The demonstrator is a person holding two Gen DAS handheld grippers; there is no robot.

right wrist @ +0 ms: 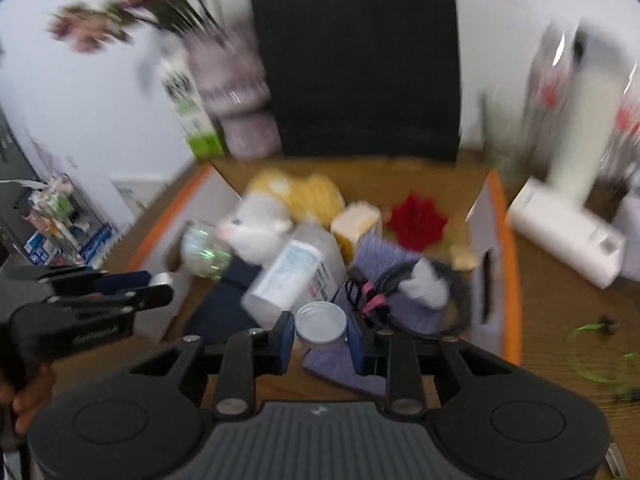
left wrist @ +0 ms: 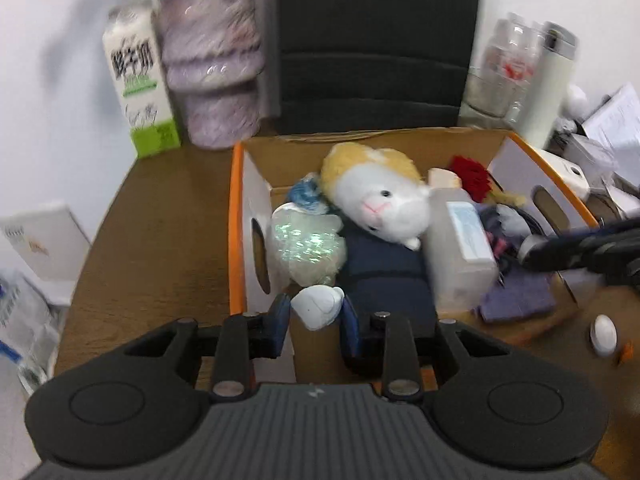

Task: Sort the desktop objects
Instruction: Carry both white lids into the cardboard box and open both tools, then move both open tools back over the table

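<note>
My left gripper (left wrist: 316, 312) is shut on a small white rounded object (left wrist: 318, 306), held over the near edge of the cardboard box (left wrist: 237, 216). My right gripper (right wrist: 320, 330) is shut on a small round silver-white tin (right wrist: 320, 324) over the box's near side. The box (right wrist: 506, 248) holds a white and yellow plush toy (left wrist: 380, 196), a shiny iridescent bag (left wrist: 308, 248), a clear plastic bottle with a label (left wrist: 464, 244), a red flower (left wrist: 472, 176), a purple cloth (left wrist: 520, 300) and black cables (right wrist: 404, 276). The left gripper also shows at the left of the right wrist view (right wrist: 156, 286).
A milk carton (left wrist: 140, 88) and a purple vase (left wrist: 212, 64) stand behind the box at left. A dark chair back (left wrist: 376, 40) is behind. A white flask (left wrist: 548, 84) and glass jar stand at right. A white egg-shaped object (left wrist: 604, 334) lies on the wooden desk.
</note>
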